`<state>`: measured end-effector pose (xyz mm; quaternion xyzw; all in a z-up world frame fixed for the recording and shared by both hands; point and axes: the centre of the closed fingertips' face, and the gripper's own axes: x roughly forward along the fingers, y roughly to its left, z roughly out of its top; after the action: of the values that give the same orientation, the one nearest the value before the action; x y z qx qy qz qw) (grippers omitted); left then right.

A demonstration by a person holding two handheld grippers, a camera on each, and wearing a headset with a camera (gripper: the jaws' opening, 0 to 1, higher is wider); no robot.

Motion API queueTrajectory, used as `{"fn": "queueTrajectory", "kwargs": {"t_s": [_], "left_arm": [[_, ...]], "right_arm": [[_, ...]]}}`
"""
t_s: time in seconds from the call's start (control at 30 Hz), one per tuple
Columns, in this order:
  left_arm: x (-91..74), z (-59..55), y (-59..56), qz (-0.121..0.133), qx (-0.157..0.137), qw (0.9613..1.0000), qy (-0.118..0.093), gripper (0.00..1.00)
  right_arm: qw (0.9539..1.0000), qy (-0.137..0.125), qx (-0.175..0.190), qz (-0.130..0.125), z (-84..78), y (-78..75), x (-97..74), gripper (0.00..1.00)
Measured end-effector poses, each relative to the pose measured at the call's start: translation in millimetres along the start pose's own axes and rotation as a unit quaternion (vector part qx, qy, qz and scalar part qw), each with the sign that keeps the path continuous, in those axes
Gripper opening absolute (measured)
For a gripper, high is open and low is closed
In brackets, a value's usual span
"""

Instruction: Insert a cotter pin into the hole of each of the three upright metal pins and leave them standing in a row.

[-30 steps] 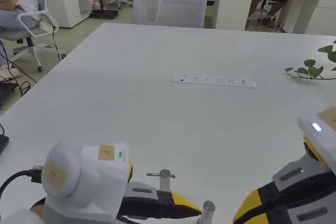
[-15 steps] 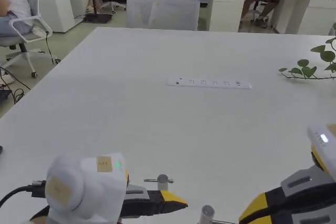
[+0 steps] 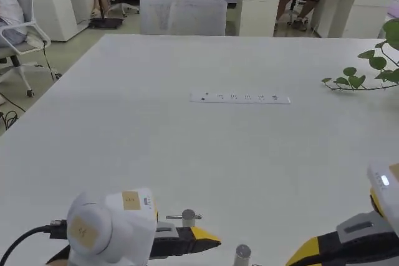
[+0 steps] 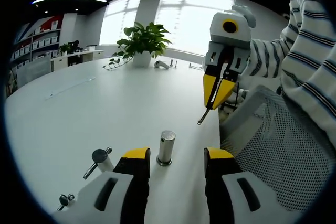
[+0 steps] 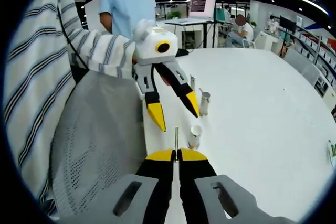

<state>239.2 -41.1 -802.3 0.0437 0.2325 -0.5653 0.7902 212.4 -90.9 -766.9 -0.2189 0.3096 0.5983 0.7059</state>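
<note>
**Cotter pin pinched, bare pin just ahead**

My right gripper is clamped on the cotter pin. It sticks straight out past my fingertips, its end near the bare metal pin but not touching it. My left gripper stands wide, and that pin is upright just beyond the gap between its jaws. Behind the bare pin and to its left, a second pin carries a cotter pin through its head. Well beyond, a power strip lies on the table.
</note>
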Motion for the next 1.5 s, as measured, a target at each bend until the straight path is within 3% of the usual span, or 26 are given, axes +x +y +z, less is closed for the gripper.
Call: {"fn": "queueTrajectory", "kwargs": {"t_s": [0.87, 1.5], "left_arm": [[26.8, -11.0, 4.2, -0.022, 0.02, 0.9995, 0.009, 0.32], [38.9, -16.9, 11.6, 0.0, 0.043, 0.999, 0.009, 0.19]], "right_arm": [[0.9976, -0.006, 0.049, -0.048, -19.0, -8.6, 4.1, 0.03], [0.9956, -0.014, 0.067, -0.065, -20.6, -14.4, 11.6, 0.03]]}}
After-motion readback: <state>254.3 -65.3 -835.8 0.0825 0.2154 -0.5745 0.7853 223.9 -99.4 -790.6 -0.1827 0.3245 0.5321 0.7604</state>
